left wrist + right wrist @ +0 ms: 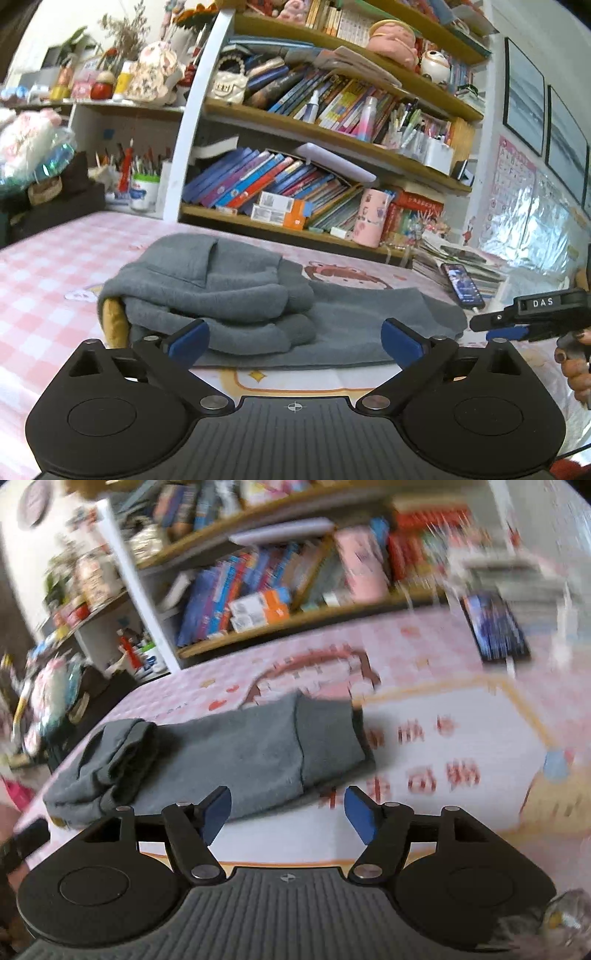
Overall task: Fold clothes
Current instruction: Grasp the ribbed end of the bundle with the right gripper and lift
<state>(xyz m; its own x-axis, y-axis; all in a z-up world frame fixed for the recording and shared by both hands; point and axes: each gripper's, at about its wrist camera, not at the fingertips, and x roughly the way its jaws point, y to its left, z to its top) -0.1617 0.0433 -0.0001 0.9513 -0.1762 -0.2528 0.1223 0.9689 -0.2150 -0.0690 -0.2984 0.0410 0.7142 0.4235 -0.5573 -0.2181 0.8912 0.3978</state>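
Note:
A grey garment [236, 299] lies on the pink checked cloth [44, 273], its left part folded into a thick stack and its right part flat. My left gripper [293, 338] stands wide open just in front of it, nothing between its blue pads. The right gripper [506, 328] shows at the right edge of the left wrist view, held by a hand. In the blurred right wrist view the grey garment [221, 753] stretches from the bundled end at left to a flat end at right. My right gripper [287, 818] is open, apart from the cloth's near edge.
A bookshelf [332, 133] full of books and toys rises behind the surface. A phone [463, 284] lies on a stack of papers at the right; the phone [495, 627] also shows at the upper right. Pen cups and boxes [144, 184] stand at the back left.

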